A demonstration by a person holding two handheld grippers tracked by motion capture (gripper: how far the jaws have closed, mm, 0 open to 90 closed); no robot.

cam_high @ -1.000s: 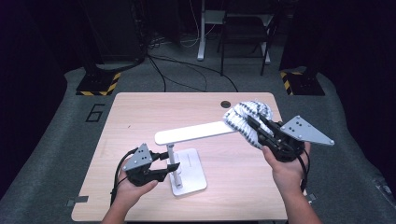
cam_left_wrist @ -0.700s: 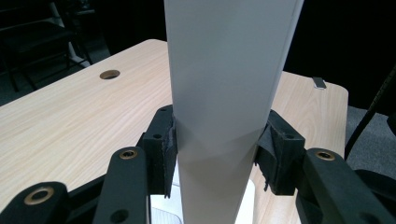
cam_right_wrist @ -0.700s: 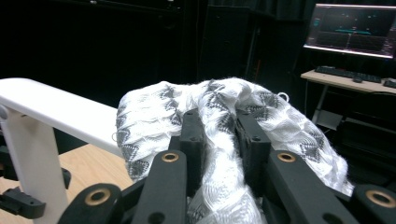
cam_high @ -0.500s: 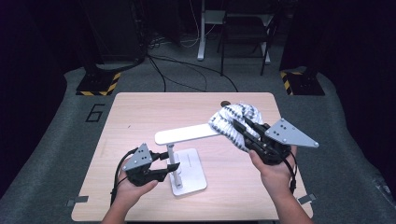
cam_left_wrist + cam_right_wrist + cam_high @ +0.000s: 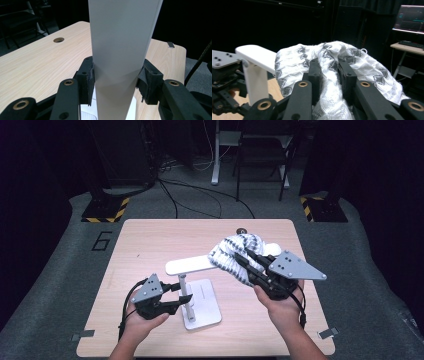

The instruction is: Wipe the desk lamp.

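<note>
A white stand has a flat base (image 5: 202, 305), an upright post (image 5: 183, 287) and a long level arm (image 5: 192, 265). My left gripper (image 5: 184, 292) is shut on the post (image 5: 120, 57), its pads pressing both sides. A white and grey patterned cloth (image 5: 237, 255) hangs bunched over the right end of the arm. My right gripper (image 5: 247, 262) is shut on a fold of this cloth (image 5: 332, 75), held above the table. In the right gripper view the stand's arm (image 5: 255, 53) lies to the left of the cloth.
The wooden table (image 5: 150, 240) has a small round hole (image 5: 241, 231) near its far edge. Beyond it lie a grey floor with cables, black stands with yellow stripes (image 5: 105, 212) and a chair frame (image 5: 260, 150).
My right gripper has carried the cloth leftward along the stand's arm, so more of the arm is covered. The left gripper has kept its hold on the post.
</note>
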